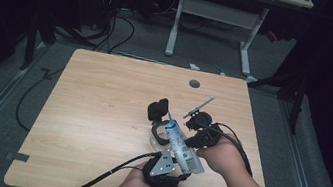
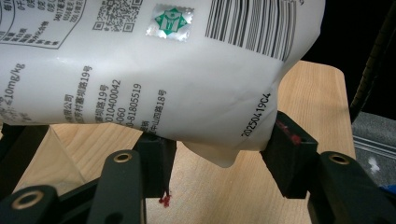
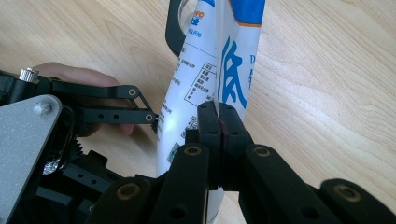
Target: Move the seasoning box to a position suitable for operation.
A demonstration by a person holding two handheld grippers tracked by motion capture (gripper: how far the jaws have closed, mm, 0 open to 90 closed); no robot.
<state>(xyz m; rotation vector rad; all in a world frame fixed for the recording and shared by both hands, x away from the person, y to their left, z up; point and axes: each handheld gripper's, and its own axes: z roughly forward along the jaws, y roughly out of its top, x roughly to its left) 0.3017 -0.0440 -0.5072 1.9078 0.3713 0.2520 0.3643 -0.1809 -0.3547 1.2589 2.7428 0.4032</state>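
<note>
White plastic, printed with blue lettering and a barcode, makes up the pouch [image 1: 181,146] held above the near right part of the pale wooden tabletop [image 1: 100,113]. It slopes from its upper end, near a black-rimmed clear cup [image 1: 161,132] standing just left of it, down and nearer to its lower end. The right hand-held gripper [image 3: 218,122] has its jaws pressed fully together on a thin flat edge seam of the pouch, which probably serves as the firm anchor that keeps the soft pack from twisting. The left hand-held gripper [image 2: 217,151] comes from the near side: in its own view the jaws stand partly open on either side of the pouch's bulging lower corner, both pads appear to touch the film, and the pouch sags between them, so it reads as a loose bracket rather than a hard squeeze. That likely steadies the heavy end without crushing it. With one end tipped toward the cup, the pair seem set up for pouring or for opening the pack over it, though the pouch's top is not clear enough to tell whether it is open. Beyond the cup sit a small black object [image 1: 158,108] and a thin metal rod [image 1: 199,107].
</note>
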